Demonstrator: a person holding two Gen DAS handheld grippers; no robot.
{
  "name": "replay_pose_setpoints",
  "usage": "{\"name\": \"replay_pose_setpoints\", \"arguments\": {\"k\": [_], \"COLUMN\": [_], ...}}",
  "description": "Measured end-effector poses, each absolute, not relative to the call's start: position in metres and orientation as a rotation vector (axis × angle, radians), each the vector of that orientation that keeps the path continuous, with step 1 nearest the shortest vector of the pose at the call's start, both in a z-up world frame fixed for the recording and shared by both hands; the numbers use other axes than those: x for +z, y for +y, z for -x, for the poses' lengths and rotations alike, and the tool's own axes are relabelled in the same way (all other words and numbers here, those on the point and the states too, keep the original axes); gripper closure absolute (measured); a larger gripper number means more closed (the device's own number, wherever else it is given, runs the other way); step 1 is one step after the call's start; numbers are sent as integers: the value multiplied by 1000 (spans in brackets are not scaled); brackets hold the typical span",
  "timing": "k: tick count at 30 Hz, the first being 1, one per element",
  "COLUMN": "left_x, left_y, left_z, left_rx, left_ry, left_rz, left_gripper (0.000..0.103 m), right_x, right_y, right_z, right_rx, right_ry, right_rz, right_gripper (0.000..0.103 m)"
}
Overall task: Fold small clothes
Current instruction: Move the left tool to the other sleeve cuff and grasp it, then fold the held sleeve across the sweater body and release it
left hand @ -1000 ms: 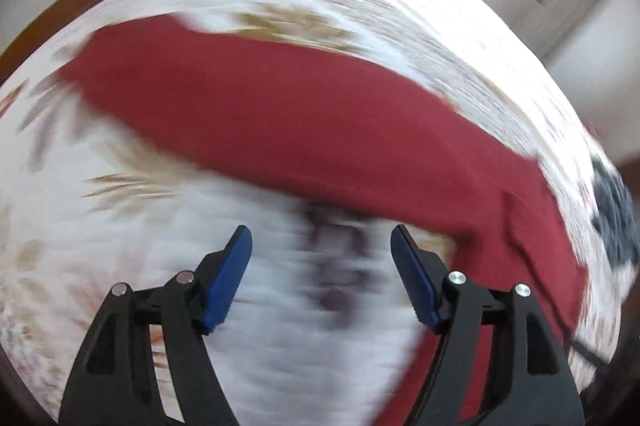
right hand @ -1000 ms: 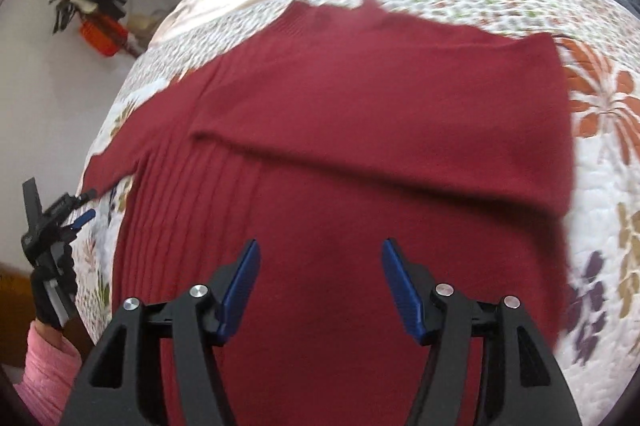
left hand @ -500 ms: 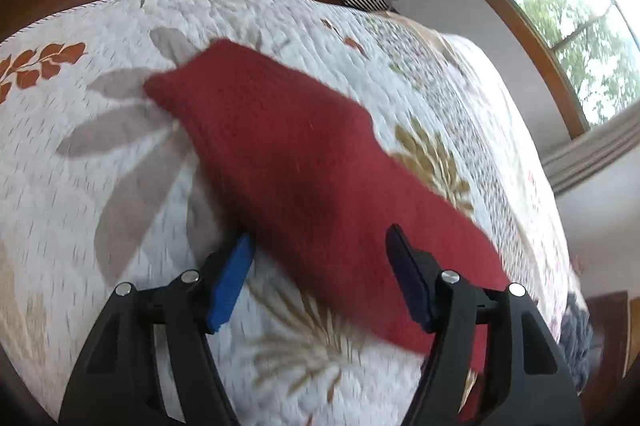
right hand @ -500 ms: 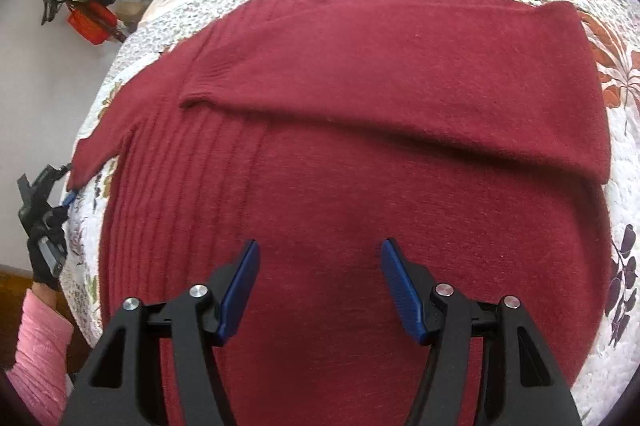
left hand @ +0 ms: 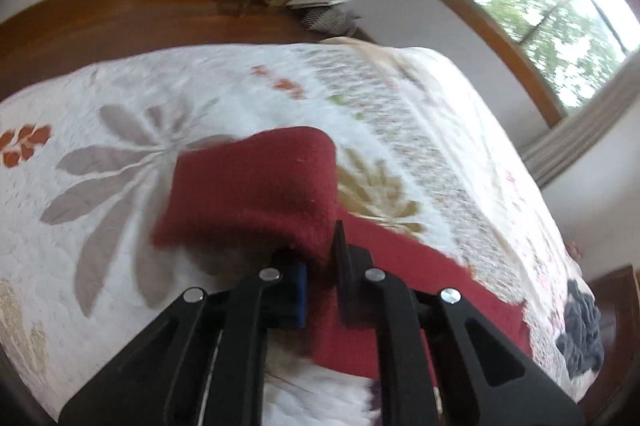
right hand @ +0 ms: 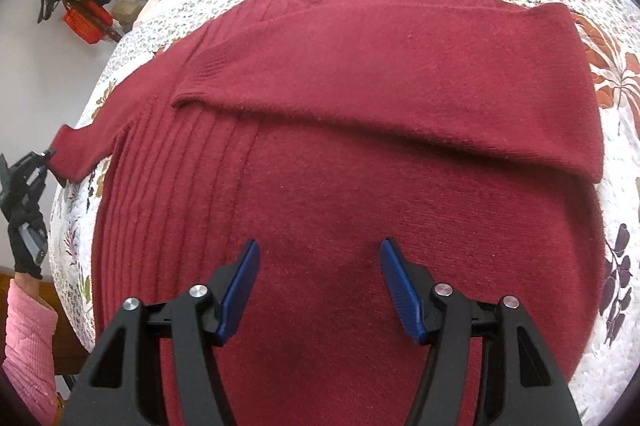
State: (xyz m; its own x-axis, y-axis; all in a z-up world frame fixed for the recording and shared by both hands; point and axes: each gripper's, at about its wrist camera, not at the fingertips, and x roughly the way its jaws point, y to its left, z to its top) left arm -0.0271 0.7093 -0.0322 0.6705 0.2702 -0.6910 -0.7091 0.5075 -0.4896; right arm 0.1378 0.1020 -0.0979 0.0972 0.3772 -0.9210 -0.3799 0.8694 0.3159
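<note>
- Left gripper [left hand: 320, 266]: jaws clamped together on the cuff end of the dark red knit sweater's left sleeve [left hand: 256, 194]; the cuff is lifted and curls over the jaws, clear of the bed.
- Right gripper [right hand: 320, 286]: jaws wide apart, holding nothing, hovering low over the sweater's lower body panel.
- Dark red knit sweater [right hand: 340, 166] lies flat on the white floral quilted bedspread [right hand: 612, 246], collar away from the right gripper, hem nearest it. The other sleeve is already folded across the chest.
- Key relation: the held sleeve's long axis runs from the left gripper in toward the sweater's shoulder, so the fold probably goes inward across the body. The left gripper owns this move; the right is nearer the hem.
- Dark clothing heap [left hand: 580, 338] sits at the bed's far edge, well apart.
</note>
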Motion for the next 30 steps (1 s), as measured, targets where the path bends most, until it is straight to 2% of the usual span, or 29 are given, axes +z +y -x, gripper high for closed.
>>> {"name": "replay_pose_setpoints", "arguments": {"k": [8,16,24,30], "left_x": [5,9,-25,-74], "left_y": [636,549,468,450], "left_z": [-33,-103,-147,-161], "left_rx": [456,259,121,118], "left_ry": [573,607,676,775], "left_rz": [749,674,690,709], "left_gripper": [95,95,95,94], "right_x": [-86,-79,-80,-87], "right_y": [92,86,75,68], "right_z": [-138,-140,-141,-142], "right_rx": [568,569,560,554], "right_ry": [1336,1315,1313,1327], "right_rz": [-16,-26,-37,-49], "right_gripper": [40,40,40,40]}}
